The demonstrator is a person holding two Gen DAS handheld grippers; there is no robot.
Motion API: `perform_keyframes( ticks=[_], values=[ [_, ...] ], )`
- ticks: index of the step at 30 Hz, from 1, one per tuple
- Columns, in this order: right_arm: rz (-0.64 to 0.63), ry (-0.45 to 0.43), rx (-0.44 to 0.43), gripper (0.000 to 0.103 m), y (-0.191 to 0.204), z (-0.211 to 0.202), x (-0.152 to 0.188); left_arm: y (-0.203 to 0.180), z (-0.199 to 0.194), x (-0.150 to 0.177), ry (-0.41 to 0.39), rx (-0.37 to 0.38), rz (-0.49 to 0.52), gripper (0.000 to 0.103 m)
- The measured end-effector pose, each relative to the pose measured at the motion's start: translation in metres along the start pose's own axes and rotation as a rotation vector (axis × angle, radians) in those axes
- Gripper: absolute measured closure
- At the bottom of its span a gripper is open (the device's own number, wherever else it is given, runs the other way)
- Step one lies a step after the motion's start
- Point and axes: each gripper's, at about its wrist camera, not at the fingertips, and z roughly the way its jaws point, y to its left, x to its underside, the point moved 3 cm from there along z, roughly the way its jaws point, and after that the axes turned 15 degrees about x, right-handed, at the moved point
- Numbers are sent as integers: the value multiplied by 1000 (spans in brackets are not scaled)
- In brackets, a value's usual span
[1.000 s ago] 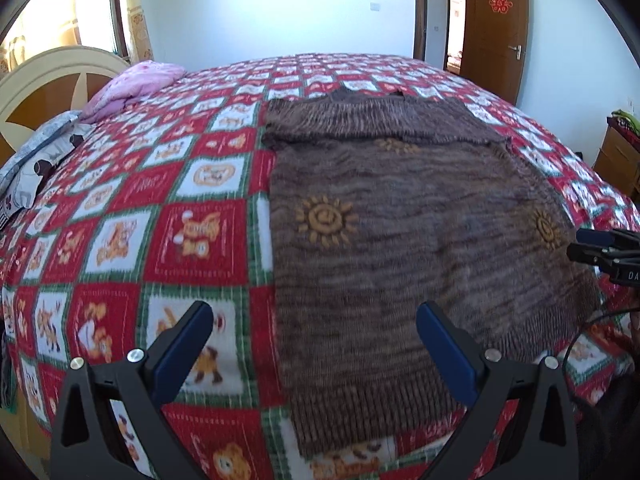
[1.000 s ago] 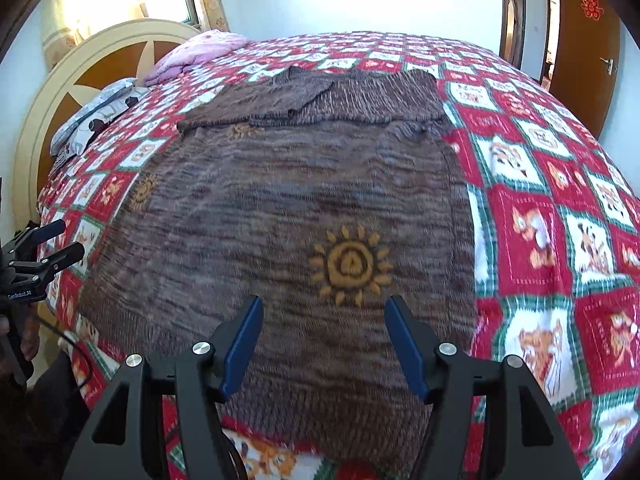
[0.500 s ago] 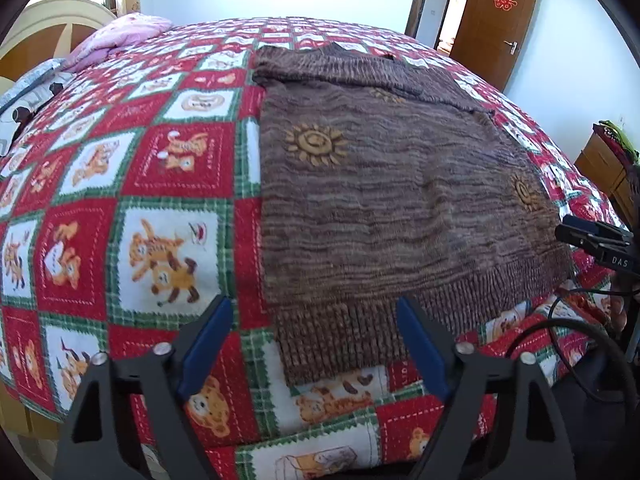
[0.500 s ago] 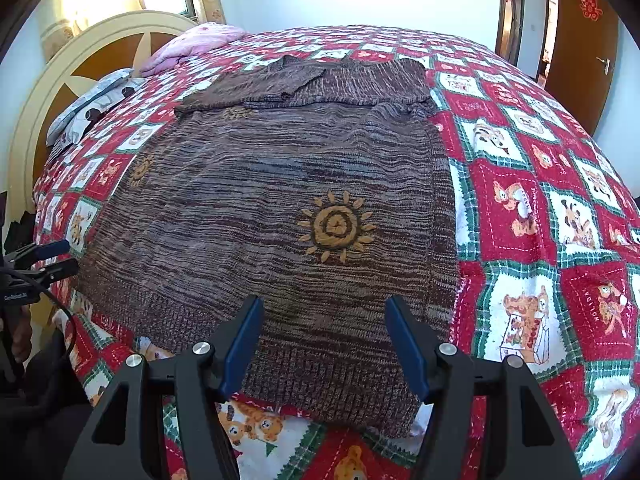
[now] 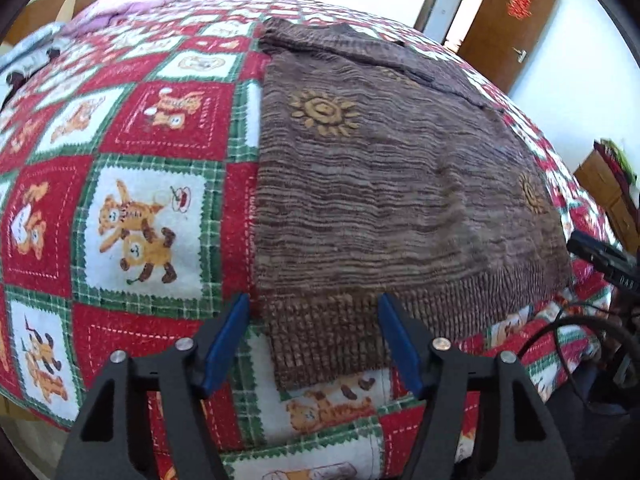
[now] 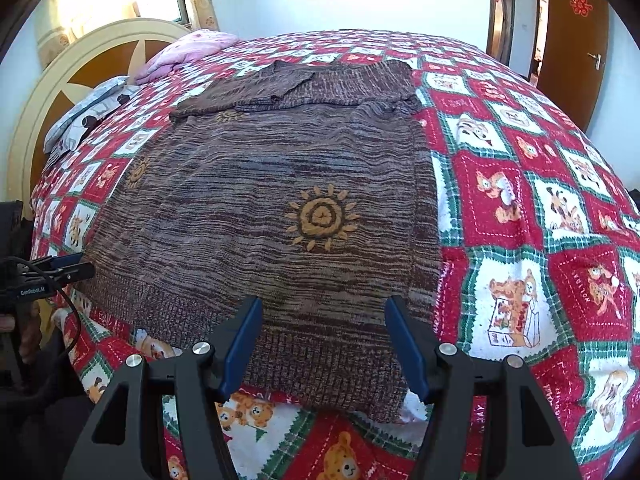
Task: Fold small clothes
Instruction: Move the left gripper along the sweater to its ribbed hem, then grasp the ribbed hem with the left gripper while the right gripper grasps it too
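A brown knit sweater (image 5: pixel 384 184) with orange sun motifs lies flat on the bed, its sleeves folded across the top; it also shows in the right wrist view (image 6: pixel 280 208). My left gripper (image 5: pixel 314 312) is open and hovers over the sweater's ribbed hem near its left bottom corner. My right gripper (image 6: pixel 322 316) is open over the hem near the right bottom corner. Each gripper shows at the edge of the other's view: the right one (image 5: pixel 600 258), the left one (image 6: pixel 60 266).
The bed carries a red, green and white bear-patterned quilt (image 5: pixel 140 216). A pink pillow (image 6: pixel 188 50) and a cream headboard (image 6: pixel 92 64) are at the far left. A brown door (image 5: pixel 508 20) and a wooden cabinet (image 5: pixel 608 196) stand to the right. Cables (image 5: pixel 576 328) hang by the bed edge.
Both grippers have drawn back and down towards the sweater's bottom hem. The left gripper's jaws have narrowed. The sweater has not moved.
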Motion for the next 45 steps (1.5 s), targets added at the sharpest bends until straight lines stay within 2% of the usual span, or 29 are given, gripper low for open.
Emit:
perform_keyframes(
  ticks=[1, 4, 10, 11, 14, 18, 23, 27, 28, 29, 31, 34, 38, 41, 45],
  values=[
    [1, 1, 2, 39, -2, 0, 0, 1, -2, 0, -6, -1, -7, 41],
    [26, 7, 17, 39, -11, 0, 0, 1, -7, 2, -11, -18, -12, 55],
    [65, 36, 31, 39, -27, 0, 6, -7, -7, 6, -6, -69, 28, 56],
    [70, 42, 30, 39, -29, 0, 8, -9, -7, 6, -6, -73, 36, 62],
    [96, 62, 14, 39, -34, 0, 14, -17, -5, 8, 10, -46, 71, 93],
    [128, 93, 7, 39, -41, 3, 24, -24, -3, 11, 11, -76, 124, 93],
    [134, 110, -2, 39, -41, 5, 27, -21, -3, 9, 5, -54, 98, 93],
    [129, 173, -14, 39, -37, 13, 33, -22, -4, 9, 2, -48, 97, 93],
    [129, 174, -19, 48, -36, 13, 33, -22, -4, 9, 0, -43, 97, 93],
    [123, 172, -22, 70, -36, 13, 33, -22, -4, 9, 0, -37, 97, 93],
    [130, 174, -32, 98, -37, 14, 33, -22, -7, 7, -10, -13, 99, 94],
    [189, 91, -97, 98, -46, -1, 26, -25, -23, -1, -70, 28, 103, 95],
    [309, -17, -180, 98, -68, -23, 13, -30, -55, -18, -190, 83, 98, 95],
    [334, -75, -208, 98, -72, -35, 6, -30, -62, -24, -216, 97, 91, 95],
    [344, -117, -211, 98, -72, -45, -1, -25, -55, -32, -204, 123, 52, 95]
  ],
)
